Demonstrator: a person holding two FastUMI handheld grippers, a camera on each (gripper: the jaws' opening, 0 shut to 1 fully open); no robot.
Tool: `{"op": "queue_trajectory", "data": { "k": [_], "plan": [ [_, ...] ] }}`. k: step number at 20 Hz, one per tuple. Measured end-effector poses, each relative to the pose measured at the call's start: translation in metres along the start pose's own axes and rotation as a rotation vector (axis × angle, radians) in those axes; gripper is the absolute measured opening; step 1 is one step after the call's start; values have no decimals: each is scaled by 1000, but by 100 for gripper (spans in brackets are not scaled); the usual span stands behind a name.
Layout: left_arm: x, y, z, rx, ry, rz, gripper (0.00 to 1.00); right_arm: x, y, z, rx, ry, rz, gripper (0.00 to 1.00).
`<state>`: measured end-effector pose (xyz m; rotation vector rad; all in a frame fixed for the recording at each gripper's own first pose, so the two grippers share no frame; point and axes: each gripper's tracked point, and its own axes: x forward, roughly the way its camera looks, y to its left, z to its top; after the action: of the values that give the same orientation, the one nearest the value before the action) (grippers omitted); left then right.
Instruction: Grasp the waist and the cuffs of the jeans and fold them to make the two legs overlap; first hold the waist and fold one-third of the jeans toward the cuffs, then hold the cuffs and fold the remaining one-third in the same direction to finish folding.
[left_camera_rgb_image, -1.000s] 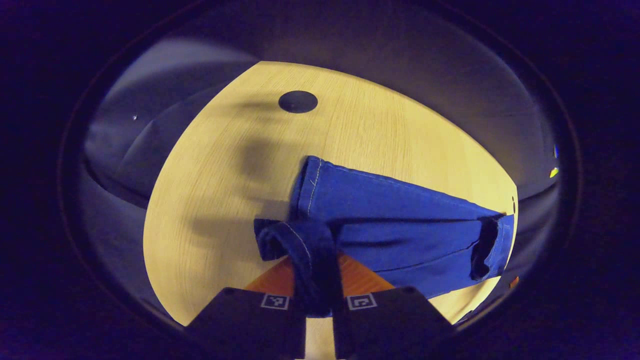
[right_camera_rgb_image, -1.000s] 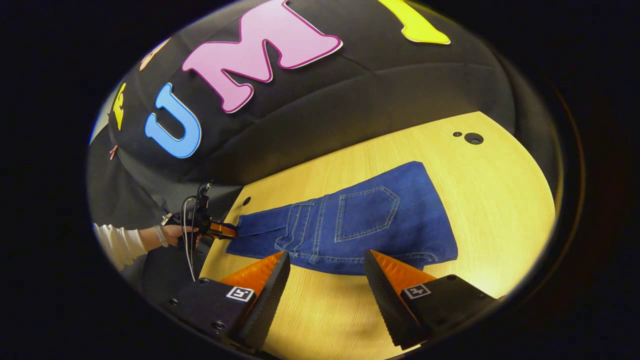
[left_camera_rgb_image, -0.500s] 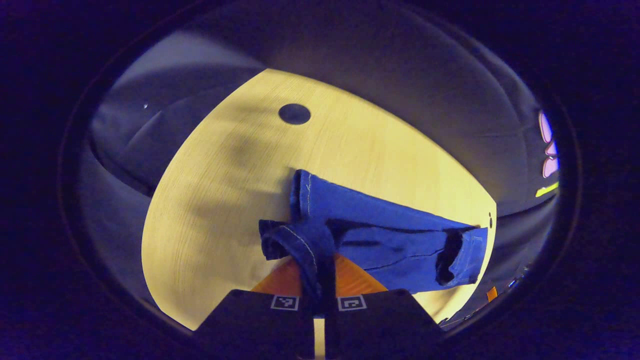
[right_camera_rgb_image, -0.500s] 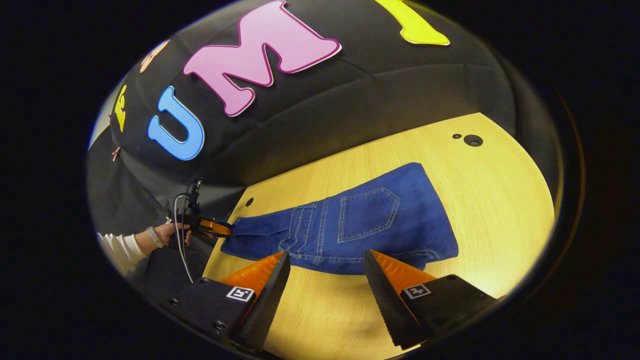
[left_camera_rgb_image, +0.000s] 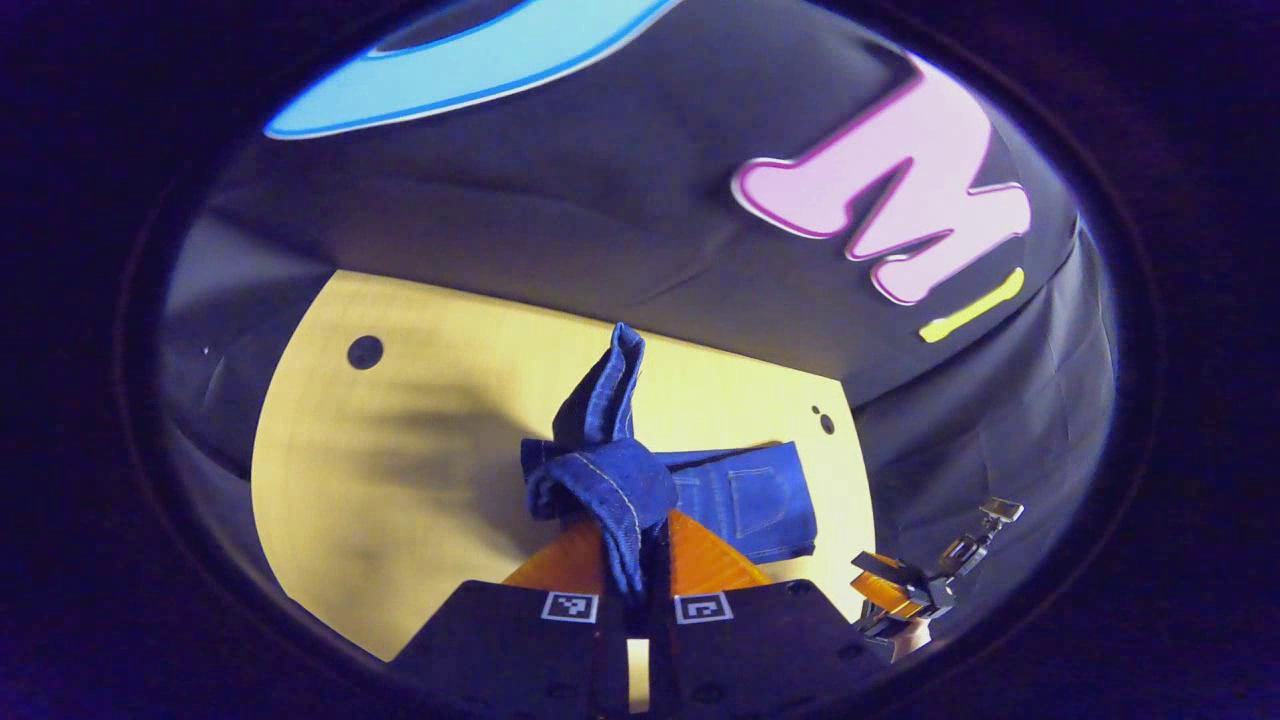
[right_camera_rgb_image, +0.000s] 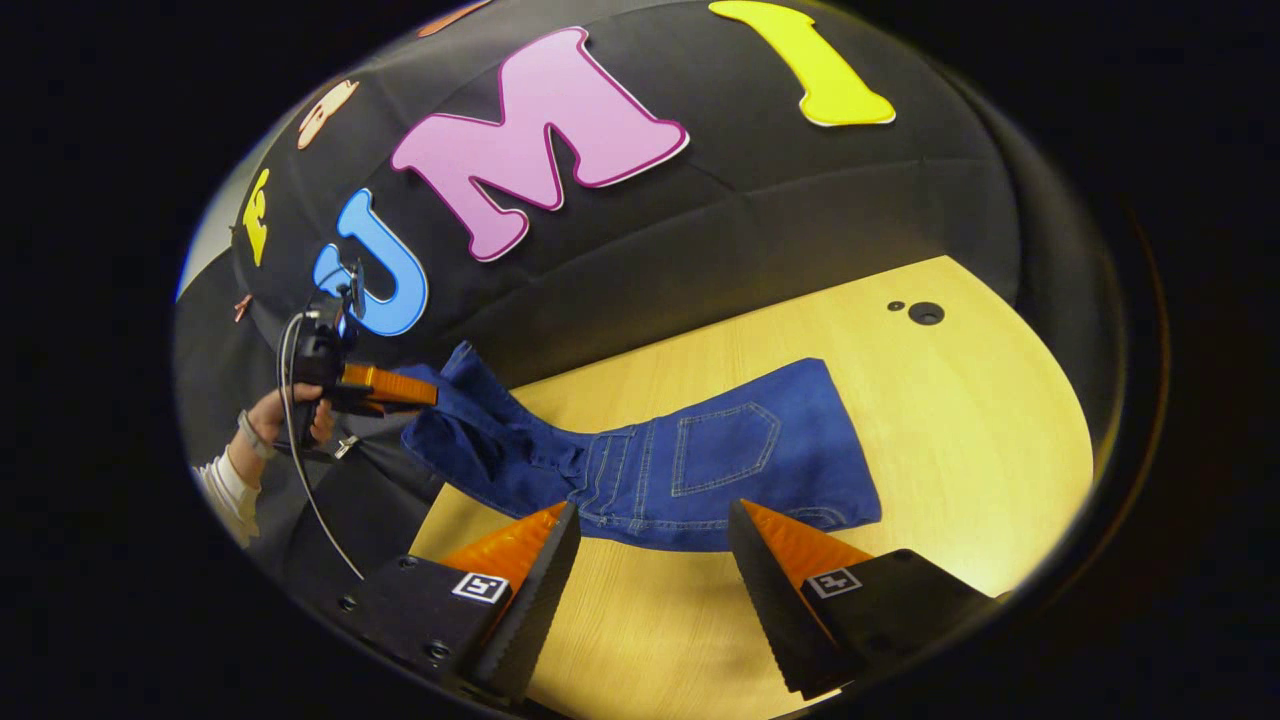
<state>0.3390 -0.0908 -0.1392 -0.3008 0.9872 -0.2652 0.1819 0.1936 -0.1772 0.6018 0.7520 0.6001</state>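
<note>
Final third of the fold, by the look of it. Jeans (right_camera_rgb_image: 700, 465) flat on the table (right_camera_rgb_image: 980, 430) at the waist end, back pocket up, legs already overlapped. Cuffs (left_camera_rgb_image: 600, 480) lifted clear of the table at the far end and raised toward the booth wall, presumably to swing them over the flat part in the fold direction. Held high so the free length hangs clear and doesn't drag or bunch on the wood.

Left gripper (left_camera_rgb_image: 640, 590): jaws pinched together on the cuffs, denim bunched and rolled right at the tips, stitched hem visible on top. One layer sticking up behind the clamp; both legs likely in the grip but can't confirm from here. In the right gripper view, same left gripper (right_camera_rgb_image: 400, 388) at the left edge, held by a hand (right_camera_rgb_image: 285, 415), cuffs pulled up off the table edge, cloth sloping down from it to the flat part.

Right gripper (right_camera_rgb_image: 650, 560): fingers spread wide, holding nothing, poised just short of the near edge of the jeans at the waist/seat area. No contact visible. Probably parked there to pin or steady the flat part while the cuffs come over. Also seen small at lower right in the left gripper view (left_camera_rgb_image: 880, 585), off past the table edge.

Risk: bunched grip may let one cuff slip, leaving the legs misaligned on landing.
</note>
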Motion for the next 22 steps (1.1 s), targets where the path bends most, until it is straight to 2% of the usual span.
{"op": "queue_trajectory", "data": {
  "k": [3,6,7,9,12,15,18,19,20,22],
  "plan": [
    [47,-90,-20,101,77,-91,13,-19,-14,7,8,-35,-23,92],
    [109,-149,-50,137,166,-157,13,-42,-34,13,12,-68,-63,92],
    [132,-159,-59,138,190,-154,14,-52,-42,13,12,-77,-80,92],
    [180,-158,-70,170,246,-107,14,-69,-59,12,12,-92,-112,92],
    [237,-153,-108,279,292,16,13,-93,-89,8,-21,-94,-171,92],
    [272,-148,-133,278,341,90,16,-111,-110,3,-42,-76,-198,91],
    [287,-171,-149,249,347,53,28,-108,-127,4,-11,-56,-192,92],
    [285,-180,-146,248,320,27,58,-107,-128,9,-6,-60,-186,92],
    [279,-191,-141,241,288,-14,75,-107,-128,15,-5,-69,-176,92],
    [260,-225,-130,187,202,-161,90,-108,-122,26,-12,-91,-149,92]
  ]
}}
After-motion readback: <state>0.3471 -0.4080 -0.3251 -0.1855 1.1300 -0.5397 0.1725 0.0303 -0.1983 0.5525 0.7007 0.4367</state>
